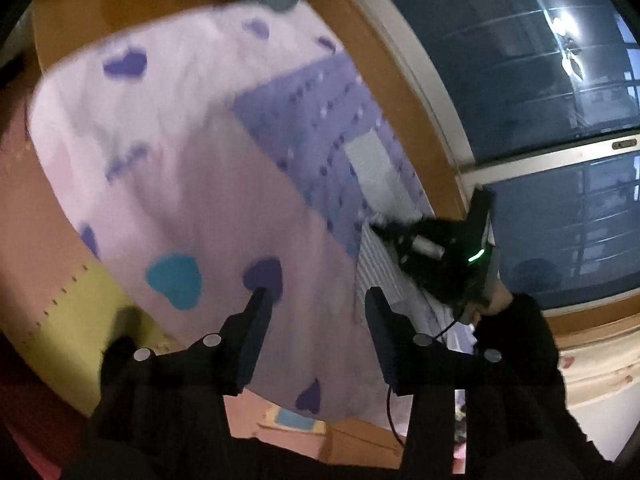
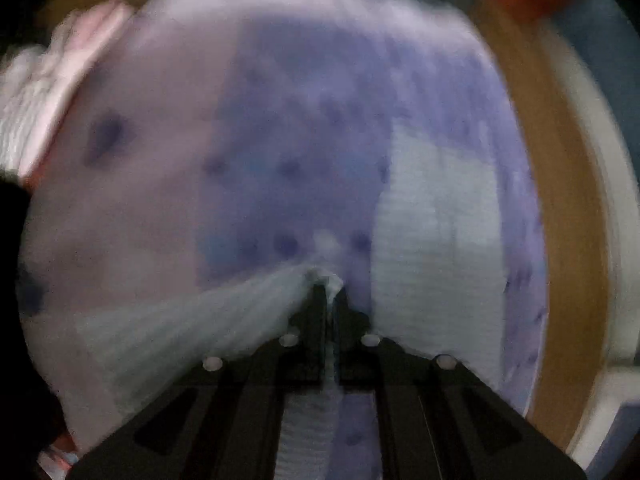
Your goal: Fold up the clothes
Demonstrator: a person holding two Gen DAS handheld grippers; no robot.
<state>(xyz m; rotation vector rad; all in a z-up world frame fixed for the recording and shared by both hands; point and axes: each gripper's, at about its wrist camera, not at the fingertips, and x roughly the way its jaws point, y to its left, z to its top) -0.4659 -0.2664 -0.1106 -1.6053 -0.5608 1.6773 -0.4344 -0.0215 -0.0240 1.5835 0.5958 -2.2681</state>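
While the left gripper (image 1: pixel 318 294) hangs released above the pale pink heart-printed garment (image 1: pixel 180 184), the right gripper (image 2: pixel 329 290) grasps its white ribbed cuff (image 2: pixel 240 308).

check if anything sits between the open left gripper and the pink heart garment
Nothing visible does. The left gripper hangs open right over the pink heart garment, with no other item between. The right gripper is shut on the garment's pale ribbed edge, off to the side.

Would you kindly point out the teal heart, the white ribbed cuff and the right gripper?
teal heart (image 1: pixel 175 280), left wrist view, its middle.
white ribbed cuff (image 2: pixel 224 312), right wrist view, stretched ribbing.
right gripper (image 2: pixel 329 292), right wrist view, between fingertips.
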